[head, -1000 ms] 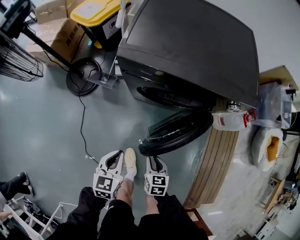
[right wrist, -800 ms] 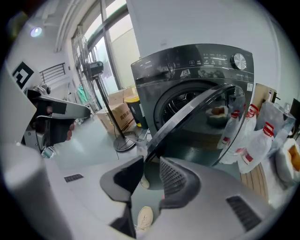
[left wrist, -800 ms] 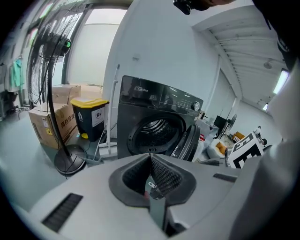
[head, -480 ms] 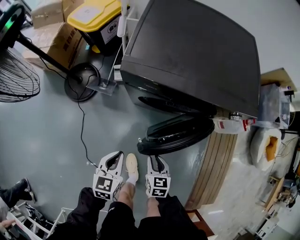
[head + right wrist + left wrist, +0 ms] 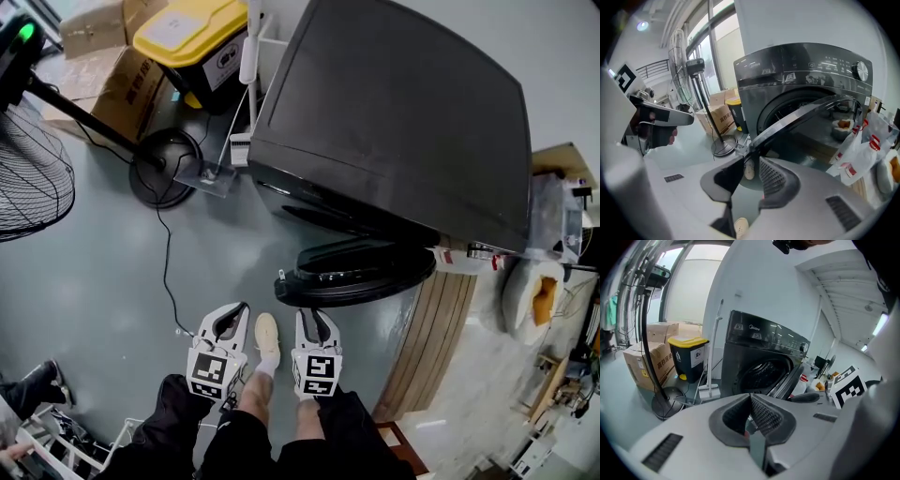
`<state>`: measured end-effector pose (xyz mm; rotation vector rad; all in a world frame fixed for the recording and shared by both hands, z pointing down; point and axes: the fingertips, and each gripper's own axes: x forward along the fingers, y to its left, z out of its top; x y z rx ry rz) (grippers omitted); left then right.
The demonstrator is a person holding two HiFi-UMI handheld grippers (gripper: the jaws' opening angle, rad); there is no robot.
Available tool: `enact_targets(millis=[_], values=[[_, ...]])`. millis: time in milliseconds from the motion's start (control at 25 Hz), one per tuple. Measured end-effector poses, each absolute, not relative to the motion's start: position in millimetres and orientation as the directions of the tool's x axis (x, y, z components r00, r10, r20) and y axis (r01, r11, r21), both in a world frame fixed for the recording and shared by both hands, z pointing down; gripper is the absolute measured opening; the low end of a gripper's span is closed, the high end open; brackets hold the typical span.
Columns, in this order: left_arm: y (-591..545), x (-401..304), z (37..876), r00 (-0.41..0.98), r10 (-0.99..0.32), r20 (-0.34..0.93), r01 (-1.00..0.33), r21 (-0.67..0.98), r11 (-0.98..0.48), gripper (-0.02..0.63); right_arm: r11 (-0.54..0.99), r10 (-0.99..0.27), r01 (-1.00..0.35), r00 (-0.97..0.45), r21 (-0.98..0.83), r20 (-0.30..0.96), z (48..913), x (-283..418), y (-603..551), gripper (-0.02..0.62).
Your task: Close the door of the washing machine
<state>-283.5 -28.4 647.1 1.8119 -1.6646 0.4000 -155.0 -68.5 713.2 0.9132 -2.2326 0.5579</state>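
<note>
I look down from the head view and the washing machine (image 5: 403, 112) stands dark grey at the top of the picture. Its door (image 5: 361, 272) is open: it is swung out to the front over the grey floor (image 5: 84, 272), hinged on the right side, with the free edge pointing to the left. Both grippers are low in the picture, side by side, with one light shoe (image 5: 267, 333) between them. The right gripper (image 5: 314, 319) is just beside the rim of the door. I cannot tell if it touches the rim. In the right gripper view its jaws stand apart and nothing is between the pads; I see only floor and the shoe through the gap, and the free edge of the door is just ahead of the tips. The left gripper (image 5: 234, 314) is more to the left, apart from the door. In the left gripper view its jaws are together at the tips and hold nothing. Left of the machine are a fan base (image 5: 159, 167), a bin with yellow lid (image 5: 192, 28) and a cardboard box (image 5: 112, 89).
</note>
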Motion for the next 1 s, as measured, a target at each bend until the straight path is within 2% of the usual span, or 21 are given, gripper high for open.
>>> enact_targets(millis=[1000], values=[[-75.1, -335.2, 652.9, 0.101, -0.814, 0.572, -0.972, 0.232, 0.042, 0.025, 0.678, -0.531, -0.731, -0.556, -0.073, 0.640, 714.9, -212.0, -141.5, 0.101]])
